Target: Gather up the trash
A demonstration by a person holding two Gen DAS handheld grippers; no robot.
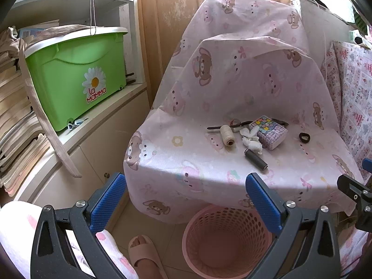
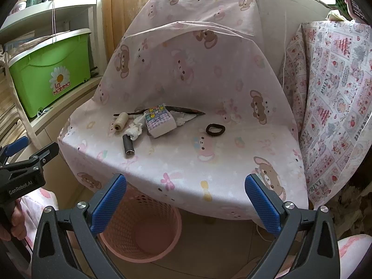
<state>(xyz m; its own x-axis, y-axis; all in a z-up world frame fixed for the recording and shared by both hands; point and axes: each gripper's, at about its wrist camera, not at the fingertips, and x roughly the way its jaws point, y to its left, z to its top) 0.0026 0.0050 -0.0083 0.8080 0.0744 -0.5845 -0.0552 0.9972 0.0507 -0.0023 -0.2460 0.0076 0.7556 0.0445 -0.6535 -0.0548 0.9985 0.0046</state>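
Observation:
On a chair seat draped in pink bear-print cloth [image 1: 186, 162] lies a crumpled white tissue [image 1: 252, 140] [image 2: 137, 129], beside a tissue pack [image 1: 270, 132] [image 2: 160, 122], a cream thread spool [image 1: 227, 135] [image 2: 120, 121], a dark roll [image 1: 255, 158] [image 2: 127, 147], scissors [image 2: 181, 110] and a black hair tie [image 1: 304, 137] [image 2: 215, 129]. A pink perforated trash basket [image 1: 226, 239] [image 2: 139, 227] stands empty on the floor before the chair. My left gripper [image 1: 186, 200] and right gripper [image 2: 186, 200] are both open and empty, hovering short of the seat's front edge.
A green storage box [image 1: 76, 76] sits on a white shelf at left above stacked papers. A door stands behind the chair. Patterned fabric [image 2: 337, 93] hangs at right. A slippered foot [image 1: 144, 253] rests on the floor left of the basket.

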